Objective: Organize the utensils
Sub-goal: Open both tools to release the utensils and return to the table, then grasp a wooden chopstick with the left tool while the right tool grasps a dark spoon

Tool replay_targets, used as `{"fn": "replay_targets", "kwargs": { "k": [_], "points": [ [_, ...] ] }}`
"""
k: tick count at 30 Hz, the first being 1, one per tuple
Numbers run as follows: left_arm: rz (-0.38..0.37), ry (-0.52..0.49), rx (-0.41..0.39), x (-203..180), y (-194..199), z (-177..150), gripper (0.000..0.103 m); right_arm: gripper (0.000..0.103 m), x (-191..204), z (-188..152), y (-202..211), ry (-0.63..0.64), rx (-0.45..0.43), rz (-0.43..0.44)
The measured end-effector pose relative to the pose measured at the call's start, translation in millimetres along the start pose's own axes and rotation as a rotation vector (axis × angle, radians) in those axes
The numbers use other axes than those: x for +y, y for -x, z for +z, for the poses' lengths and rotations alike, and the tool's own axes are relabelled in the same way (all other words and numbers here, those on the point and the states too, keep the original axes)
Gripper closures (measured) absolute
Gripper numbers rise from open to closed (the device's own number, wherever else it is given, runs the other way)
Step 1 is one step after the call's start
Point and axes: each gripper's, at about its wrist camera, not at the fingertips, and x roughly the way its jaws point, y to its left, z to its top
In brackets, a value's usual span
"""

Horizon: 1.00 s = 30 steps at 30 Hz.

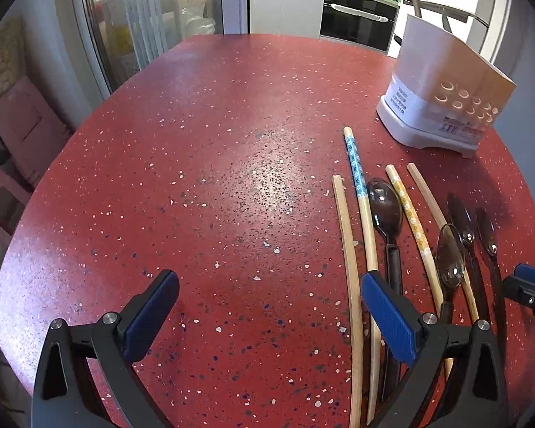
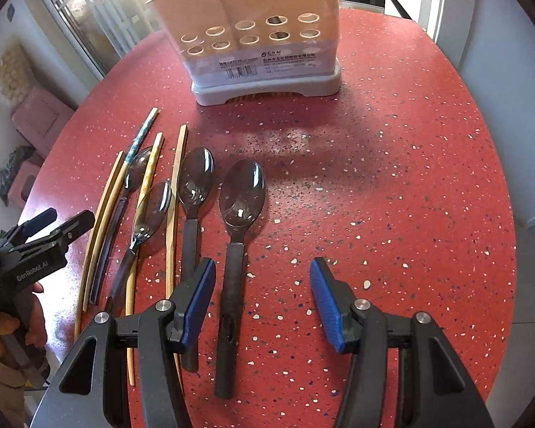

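Several dark translucent spoons and several wooden chopsticks lie side by side on the red speckled table [image 1: 196,178]. The beige utensil holder [image 2: 264,35], with round holes and a grey base, stands upright behind them. My right gripper [image 2: 262,267] is open just above the table. The black handle of the rightmost spoon [image 2: 242,192] lies between its fingers, close to the left pad and untouched. My left gripper [image 1: 269,281] is open over bare table, left of the row. Its right finger overlaps a blue-patterned chopstick [image 1: 355,164] and a spoon [image 1: 385,203].
The holder [image 1: 446,96] stands at the far right in the left wrist view. The right gripper's tip [image 1: 531,285] shows at that view's right edge. A person's hand [image 2: 18,321] holds the left gripper [image 2: 42,242]. Glass doors and a kitchen counter lie beyond the table.
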Motion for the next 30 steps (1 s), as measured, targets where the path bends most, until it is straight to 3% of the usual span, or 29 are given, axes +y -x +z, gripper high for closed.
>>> {"fn": "replay_targets", "kwargs": {
  "k": [14,19,25,28,30],
  "points": [
    [0.007,-0.05,0.049,-6,-11,2,0.0,0.045,31,11,-21,0.08,0.034,-0.155],
    [0.005,-0.087,0.072,-7,-13,9,0.0,0.047,40,20,-27,0.091,0.058,-0.162],
    [-0.047,-0.128,0.103,-13,-11,18,0.0,0.058,42,30,-29,0.114,0.094,-0.142],
    [-0.077,-0.188,0.112,-25,-6,22,0.018,0.073,47,30,-29,0.138,0.093,-0.13],
    [-0.088,-0.218,0.124,-34,-6,25,0.025,0.089,48,24,-25,0.143,0.09,-0.127]
  ]
}}
